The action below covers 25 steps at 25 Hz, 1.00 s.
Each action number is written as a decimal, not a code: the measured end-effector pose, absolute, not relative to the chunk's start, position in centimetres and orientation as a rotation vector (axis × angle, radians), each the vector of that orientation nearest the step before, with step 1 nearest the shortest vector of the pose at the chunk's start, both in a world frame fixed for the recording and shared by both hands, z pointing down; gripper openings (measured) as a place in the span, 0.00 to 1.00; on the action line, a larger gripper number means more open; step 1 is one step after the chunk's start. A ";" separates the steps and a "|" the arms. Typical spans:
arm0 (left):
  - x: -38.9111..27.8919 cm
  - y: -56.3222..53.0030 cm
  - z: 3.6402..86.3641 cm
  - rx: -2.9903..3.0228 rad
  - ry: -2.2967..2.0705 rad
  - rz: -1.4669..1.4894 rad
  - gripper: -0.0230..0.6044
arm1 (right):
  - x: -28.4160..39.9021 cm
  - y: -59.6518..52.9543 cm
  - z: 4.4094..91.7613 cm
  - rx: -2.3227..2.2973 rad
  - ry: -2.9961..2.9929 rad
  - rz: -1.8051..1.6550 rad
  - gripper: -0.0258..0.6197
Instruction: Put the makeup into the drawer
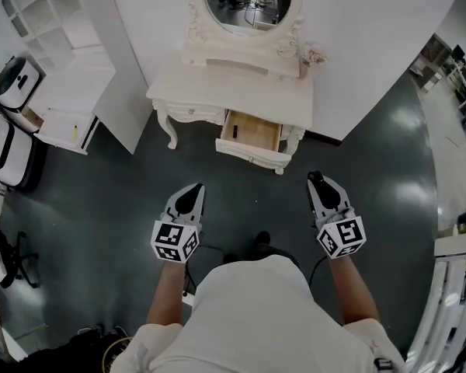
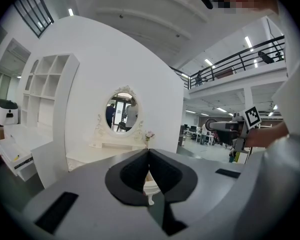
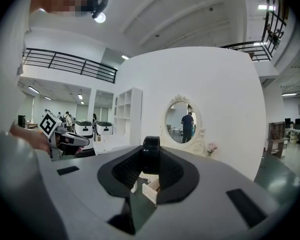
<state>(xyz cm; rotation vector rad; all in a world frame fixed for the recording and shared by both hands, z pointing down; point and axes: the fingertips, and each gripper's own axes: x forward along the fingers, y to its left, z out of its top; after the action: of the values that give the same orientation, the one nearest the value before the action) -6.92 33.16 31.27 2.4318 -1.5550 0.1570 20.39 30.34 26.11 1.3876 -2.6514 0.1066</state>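
The right gripper is clamped on the makeup, a black round piece standing upright between its jaws, held over the floor well short of the bench's front edge. The left gripper is closed with nothing in it (jaw tips meeting). The drawer stands pulled out from the bench's front edge, towards its right corner.

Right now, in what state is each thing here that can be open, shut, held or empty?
left gripper: jaws together, empty.
right gripper: shut on the black makeup item.
black makeup item: held in the air, not yet in a drawer.
right drawer: pulled open.
left drawer: closed.
flower vase: upright on the tabletop.
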 end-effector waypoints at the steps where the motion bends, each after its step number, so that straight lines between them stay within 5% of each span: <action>1: -6.8 32.8 31.4 2.432 -1.553 0.158 0.06 | 20.5 30.0 26.1 1.390 -2.651 0.106 0.17; 25: -0.9 16.5 33.2 2.366 -1.635 0.171 0.06 | 23.7 10.6 30.1 1.170 -2.765 0.130 0.17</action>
<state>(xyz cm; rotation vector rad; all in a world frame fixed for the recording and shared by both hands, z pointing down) -0.94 16.50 33.18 2.3660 -1.6354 0.1708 23.70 10.60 30.07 1.1697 -2.7653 0.1301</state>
